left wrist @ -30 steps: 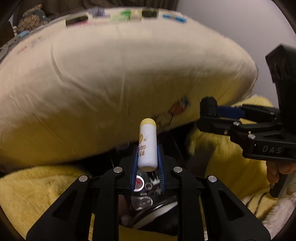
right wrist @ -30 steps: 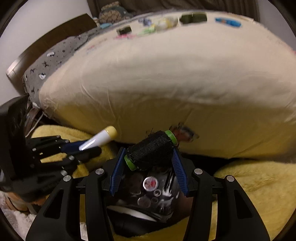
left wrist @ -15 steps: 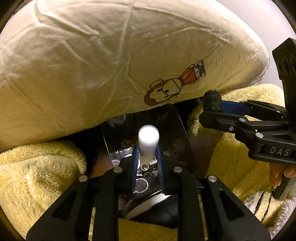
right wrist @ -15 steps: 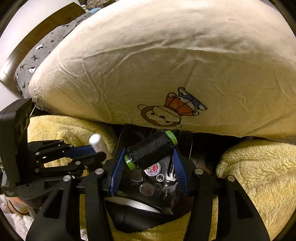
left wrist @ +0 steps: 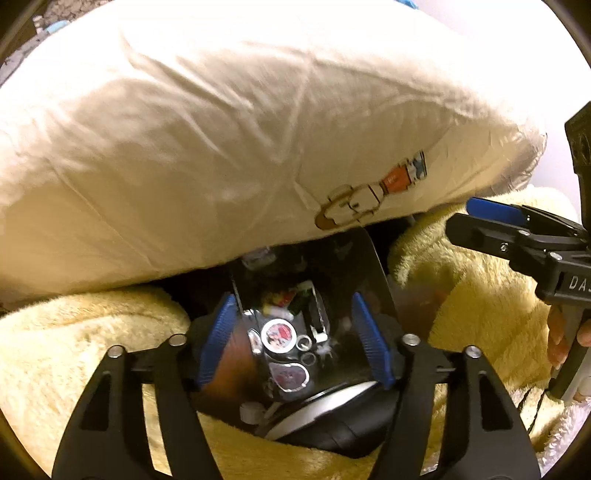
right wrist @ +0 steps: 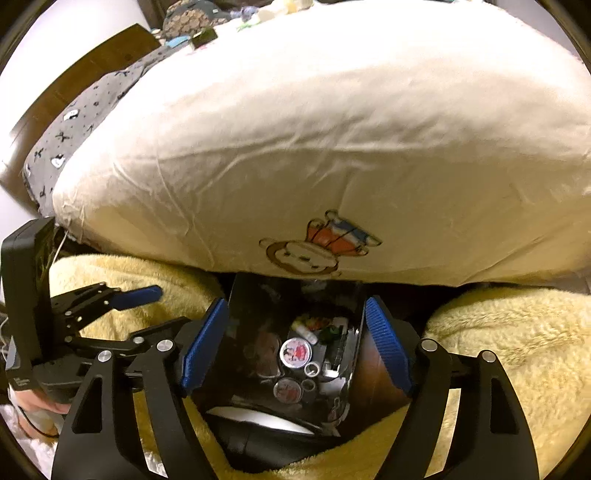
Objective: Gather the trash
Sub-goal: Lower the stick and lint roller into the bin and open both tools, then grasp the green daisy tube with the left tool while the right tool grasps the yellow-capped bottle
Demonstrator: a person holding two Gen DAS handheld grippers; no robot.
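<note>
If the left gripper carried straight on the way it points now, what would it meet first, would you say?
Most likely the clutter inside the black bin right below it, such as the round red-and-white lid. The left gripper is open with nothing between its fingers; depth is hard to judge.

A cream pillow (right wrist: 314, 147) with a cartoon monkey print lies on yellow fleece blankets (right wrist: 517, 350). A wooden headboard (right wrist: 74, 85) meets a pale wall (right wrist: 55, 29) behind.
</note>
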